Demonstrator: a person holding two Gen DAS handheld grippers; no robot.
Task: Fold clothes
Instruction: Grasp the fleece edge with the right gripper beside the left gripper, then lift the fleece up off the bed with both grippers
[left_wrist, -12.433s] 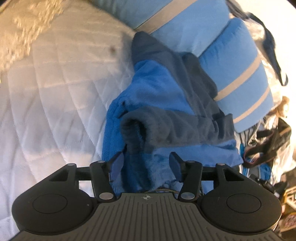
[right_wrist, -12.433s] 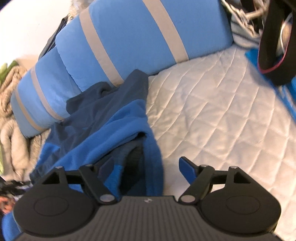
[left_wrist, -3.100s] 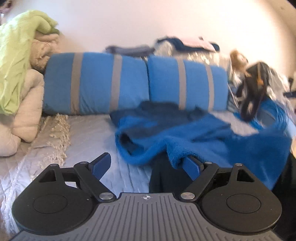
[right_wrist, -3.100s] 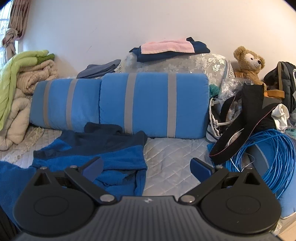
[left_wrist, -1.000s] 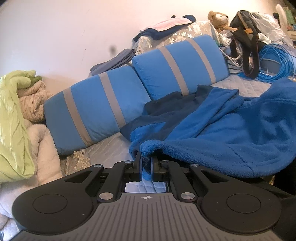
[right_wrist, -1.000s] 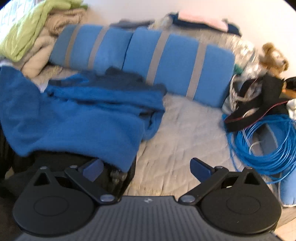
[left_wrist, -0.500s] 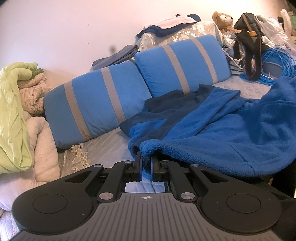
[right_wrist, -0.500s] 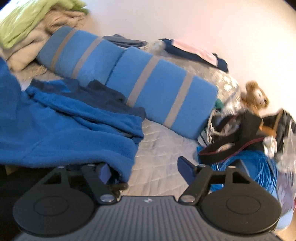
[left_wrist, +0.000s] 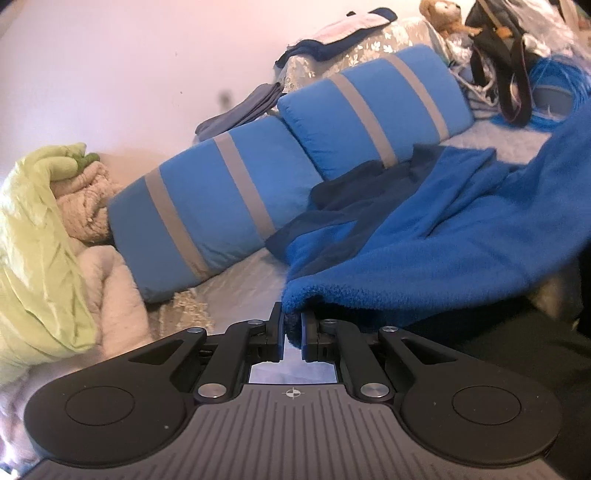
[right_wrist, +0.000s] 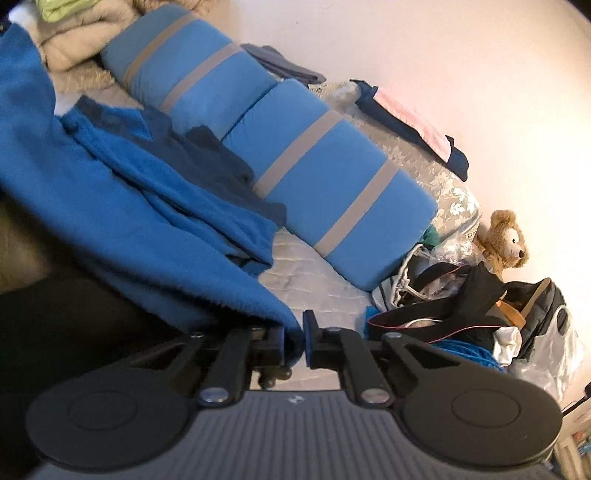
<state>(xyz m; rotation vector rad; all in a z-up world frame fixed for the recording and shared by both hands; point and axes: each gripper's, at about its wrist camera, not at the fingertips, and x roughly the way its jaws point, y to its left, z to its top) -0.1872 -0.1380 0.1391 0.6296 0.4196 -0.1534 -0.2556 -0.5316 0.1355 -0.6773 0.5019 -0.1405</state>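
Observation:
A blue fleece garment (left_wrist: 424, 236) with a dark navy lining lies spread over the quilted bed and hangs off its near edge. My left gripper (left_wrist: 291, 325) is shut on one near corner of its hem. My right gripper (right_wrist: 293, 332) is shut on the other near corner of the same garment (right_wrist: 147, 206). The hem stretches between the two grippers, lifted off the bed. The far part of the garment rests against the striped cushions.
Two blue cushions with grey stripes (left_wrist: 258, 184) (right_wrist: 325, 184) line the wall. Piled blankets, one lime green (left_wrist: 33, 258), sit left. A teddy bear (right_wrist: 502, 240), black bags (right_wrist: 461, 295), blue cable coil (right_wrist: 469, 350) and folded clothes (right_wrist: 413, 125) crowd the right end.
My right gripper was open half a second ago and has now shut on the garment's hem corner. My left gripper stays shut on its corner. Both views have tilted.

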